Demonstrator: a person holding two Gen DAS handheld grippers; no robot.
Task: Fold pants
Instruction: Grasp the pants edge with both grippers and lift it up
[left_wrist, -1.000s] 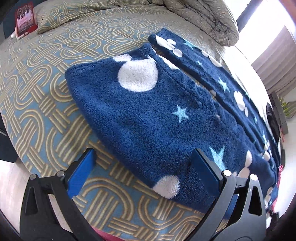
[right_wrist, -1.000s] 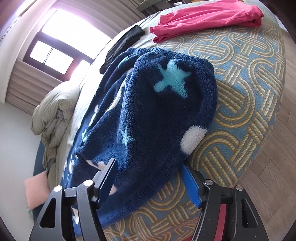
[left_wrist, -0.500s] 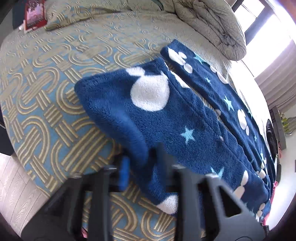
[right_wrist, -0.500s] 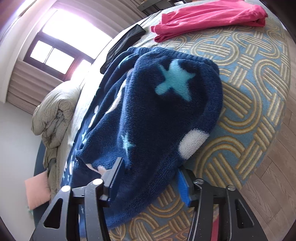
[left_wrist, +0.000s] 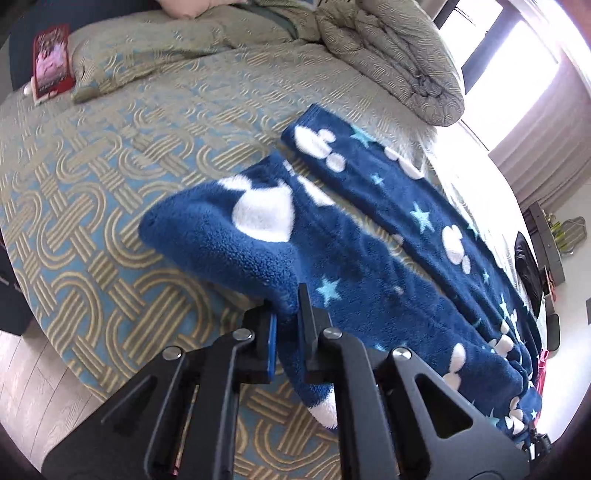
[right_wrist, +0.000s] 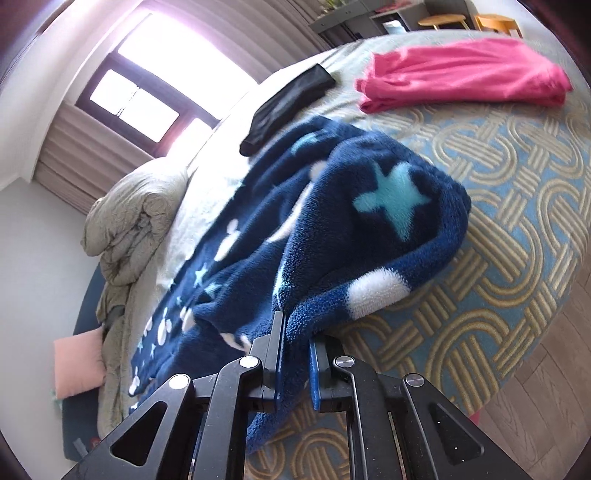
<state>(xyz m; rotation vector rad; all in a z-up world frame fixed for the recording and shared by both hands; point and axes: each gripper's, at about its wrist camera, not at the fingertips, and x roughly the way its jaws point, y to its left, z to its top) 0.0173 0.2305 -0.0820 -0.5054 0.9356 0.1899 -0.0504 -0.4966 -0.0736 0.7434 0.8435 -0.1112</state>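
The navy fleece pants lie stretched along the near edge of the bed, legs running toward the rolled grey duvet. The left hand-held gripper is pinched narrow on the hem of one leg, lifting it off the bed. The right hand-held gripper is clamped on the waist end, which bunches up above the bed. Beyond the pants lie a pink garment and a black garment.

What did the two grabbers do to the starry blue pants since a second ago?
Both closed: the left gripper and right gripper each pinched the near edge of the blue pants and began lifting it. The pink clothes stayed put.
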